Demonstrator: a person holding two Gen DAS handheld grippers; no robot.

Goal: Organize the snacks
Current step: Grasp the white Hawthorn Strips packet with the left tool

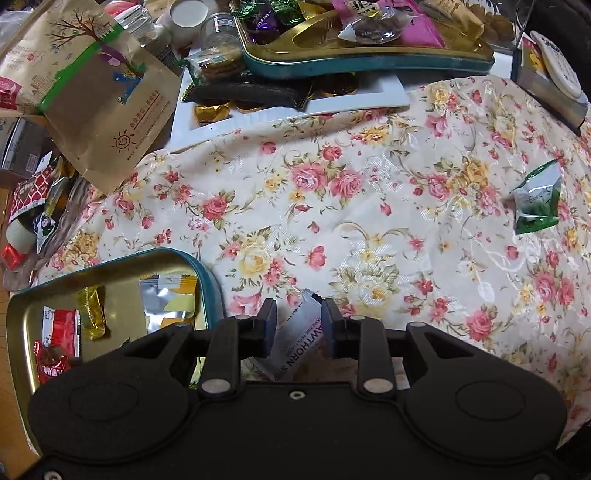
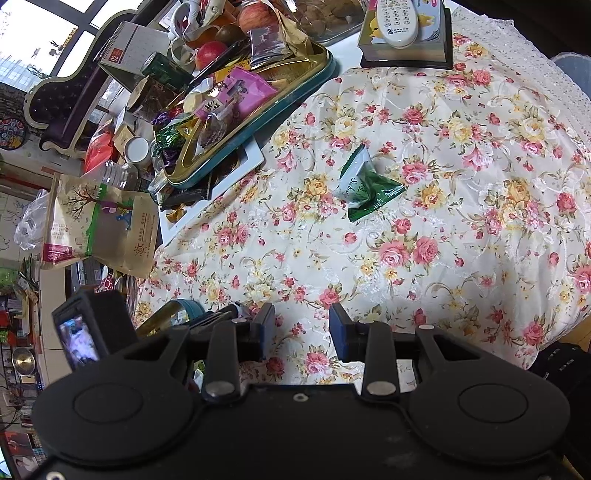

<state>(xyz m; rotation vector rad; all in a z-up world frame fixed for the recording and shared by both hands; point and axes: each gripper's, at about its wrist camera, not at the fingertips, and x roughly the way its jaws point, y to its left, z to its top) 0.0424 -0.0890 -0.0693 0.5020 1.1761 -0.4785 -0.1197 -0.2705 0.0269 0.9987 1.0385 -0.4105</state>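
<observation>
My left gripper [image 1: 298,317] is shut on a white hawthorn-strip packet [image 1: 295,336], which sits tilted between the pads just right of a gold tin with a teal rim [image 1: 216,284]. That tin holds red packets [image 1: 61,328], a gold candy [image 1: 92,314] and a silver-and-yellow packet [image 1: 170,302]. A green-and-white snack packet [image 1: 537,201] lies alone on the floral cloth at the right. In the right wrist view my right gripper [image 2: 302,321] stands open over the cloth with nothing between its fingers, and the green packet [image 2: 365,184] lies ahead of it.
A larger teal-rimmed tin [image 1: 332,64] heaped with sweets rests on a white tray [image 1: 369,99] at the back. A brown paper bag [image 1: 99,92] leans at the back left. A remote [image 2: 399,22] lies on a box at the far right. Clutter fills the left edge.
</observation>
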